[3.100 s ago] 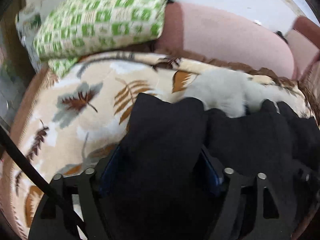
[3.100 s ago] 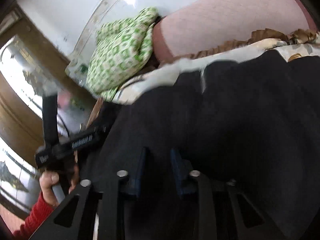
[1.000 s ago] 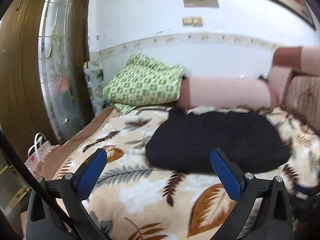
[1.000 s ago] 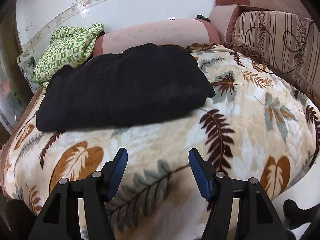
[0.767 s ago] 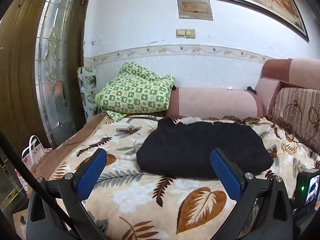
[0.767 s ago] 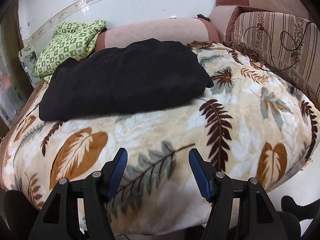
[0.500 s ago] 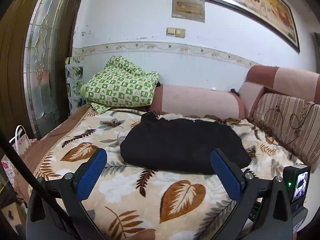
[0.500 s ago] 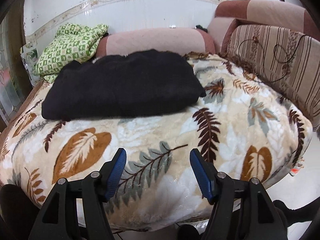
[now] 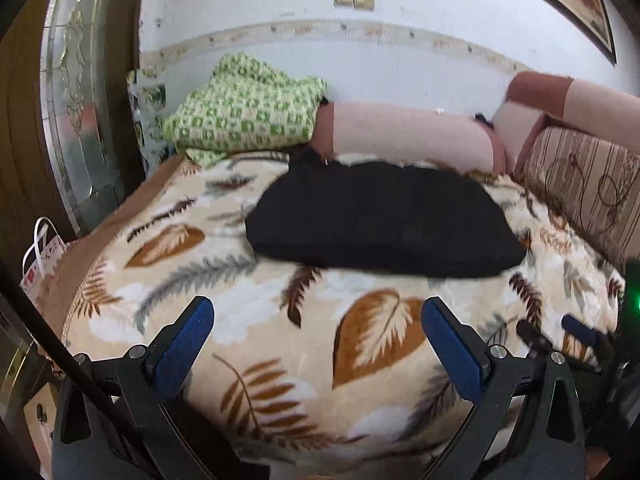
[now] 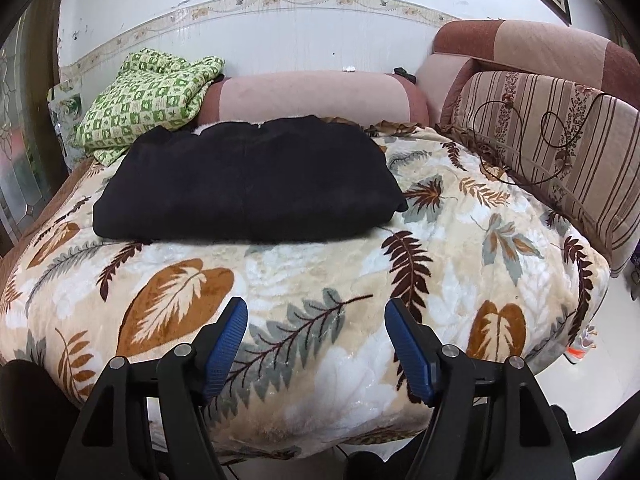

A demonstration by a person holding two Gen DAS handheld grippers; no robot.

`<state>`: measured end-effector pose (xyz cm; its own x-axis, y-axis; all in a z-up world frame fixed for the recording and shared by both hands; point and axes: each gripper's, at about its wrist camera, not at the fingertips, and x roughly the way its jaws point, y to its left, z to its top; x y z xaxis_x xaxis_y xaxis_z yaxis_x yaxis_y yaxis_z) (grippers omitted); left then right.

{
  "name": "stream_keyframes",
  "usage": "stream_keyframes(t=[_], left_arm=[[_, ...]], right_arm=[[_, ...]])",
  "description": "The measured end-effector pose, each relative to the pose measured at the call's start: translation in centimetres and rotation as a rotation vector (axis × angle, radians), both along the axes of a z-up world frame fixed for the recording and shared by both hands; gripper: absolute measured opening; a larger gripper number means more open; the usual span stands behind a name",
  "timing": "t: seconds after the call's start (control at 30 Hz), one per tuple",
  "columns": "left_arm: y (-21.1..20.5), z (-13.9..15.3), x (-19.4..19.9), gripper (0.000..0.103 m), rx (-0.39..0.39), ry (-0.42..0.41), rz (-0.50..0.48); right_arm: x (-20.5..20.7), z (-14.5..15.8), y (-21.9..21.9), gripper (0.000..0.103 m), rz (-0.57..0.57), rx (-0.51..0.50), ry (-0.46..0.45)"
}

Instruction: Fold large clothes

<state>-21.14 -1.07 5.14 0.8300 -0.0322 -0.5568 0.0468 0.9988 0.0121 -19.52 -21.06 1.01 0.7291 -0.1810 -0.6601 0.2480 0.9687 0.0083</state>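
Observation:
A black garment (image 9: pixel 380 220) (image 10: pixel 248 184) lies folded into a thick rectangle on the leaf-patterned blanket (image 9: pixel 248 312) (image 10: pixel 304 280) that covers the bed. My left gripper (image 9: pixel 316 320) hangs open over the blanket's near part, well short of the garment, with nothing between its blue pads. My right gripper (image 10: pixel 316 320) also hovers over the near edge of the bed, apart from the garment; its jaws are opening and hold nothing. The right gripper's fingertips (image 9: pixel 576 328) show at the right edge of the left wrist view.
A green checked cloth (image 9: pixel 248 112) (image 10: pixel 148 96) is piled at the back left against a pink bolster (image 9: pixel 404 136) (image 10: pixel 312 96). A striped cushion (image 10: pixel 552 140) lines the right side. A glass-panelled door (image 9: pixel 68 112) and a white bag (image 9: pixel 40 252) stand left. Floor shows at the right (image 10: pixel 592 376).
Both grippers have pulled back from the bed, so more blanket shows in front of the garment. The left view has tipped downward. The right jaws stand a little wider.

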Motion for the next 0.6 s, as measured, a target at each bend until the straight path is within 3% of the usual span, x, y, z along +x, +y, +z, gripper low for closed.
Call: stream_keyframes(t=[0.33,0.6], left_arm=[[0.1,-2.0,1.0,0.103,-0.008,0.103,0.002],[0.0,-2.7,1.4,0.103,0.007,0.119,0.011]], right_arm=[[0.3,-0.8,0.1,0.075,-0.014,-0.004,0.042],[0.6,-1.7,0.9,0.075,0.012,-0.014,0.069]])
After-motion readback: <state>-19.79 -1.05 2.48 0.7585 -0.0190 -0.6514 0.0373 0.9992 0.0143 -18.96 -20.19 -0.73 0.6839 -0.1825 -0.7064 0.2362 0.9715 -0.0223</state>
